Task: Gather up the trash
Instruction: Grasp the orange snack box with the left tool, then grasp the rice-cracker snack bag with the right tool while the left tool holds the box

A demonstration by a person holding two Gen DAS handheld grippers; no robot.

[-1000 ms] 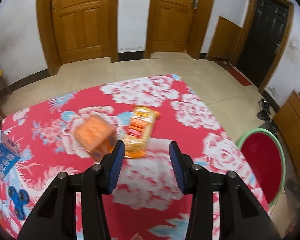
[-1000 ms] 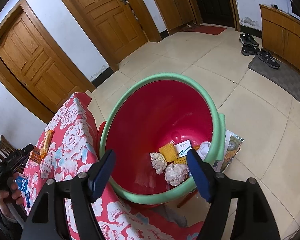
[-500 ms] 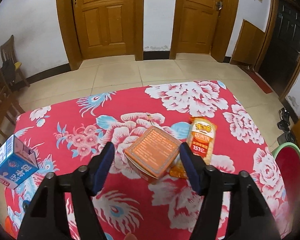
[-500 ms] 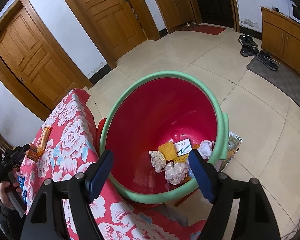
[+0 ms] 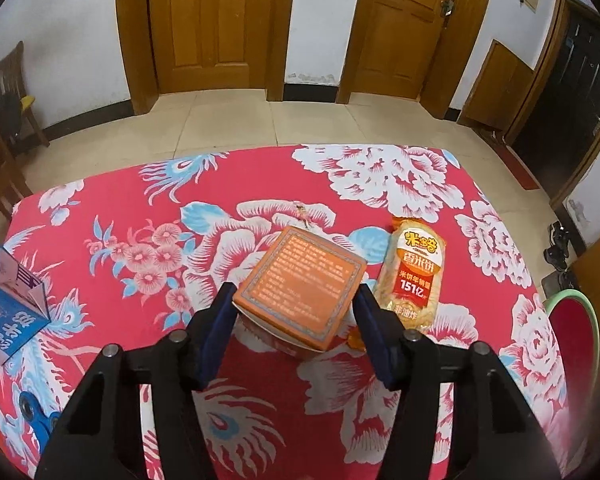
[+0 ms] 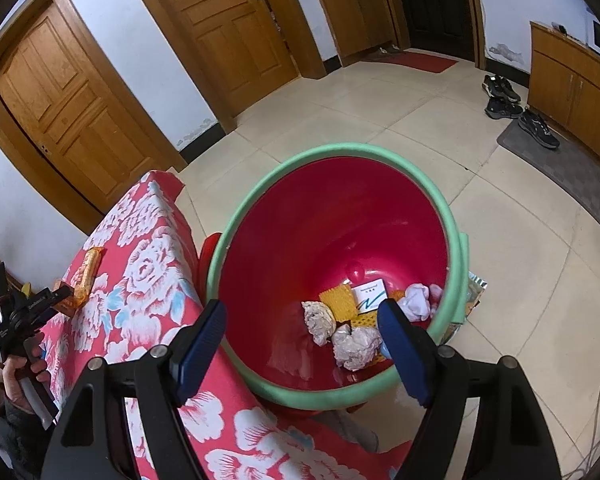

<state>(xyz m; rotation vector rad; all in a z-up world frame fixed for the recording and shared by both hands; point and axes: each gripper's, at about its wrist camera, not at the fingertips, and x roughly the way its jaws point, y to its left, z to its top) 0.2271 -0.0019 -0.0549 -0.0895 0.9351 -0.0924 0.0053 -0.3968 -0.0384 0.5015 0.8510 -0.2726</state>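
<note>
An orange box [image 5: 300,286] lies on the red flowered tablecloth [image 5: 140,208]. My left gripper [image 5: 294,330] is open, its blue pads on either side of the box's near end. An orange rice-cracker packet [image 5: 416,272] lies just right of the box. A blue milk carton [image 5: 8,308] stands at the table's left edge. My right gripper [image 6: 302,350] is open and empty, above the red bin with a green rim [image 6: 332,152], which holds crumpled paper [image 6: 356,344] and wrappers.
The bin stands off the table's right end and shows in the left wrist view [image 5: 572,336]. A blue fidget spinner [image 5: 36,412] lies at the near left. Wooden doors [image 5: 208,24] line the far wall. Shoes [image 6: 516,108] and a mat lie on the floor.
My left gripper has moved left from the packet, opened wider and closed in around the orange box. The right gripper stays over the bin.
</note>
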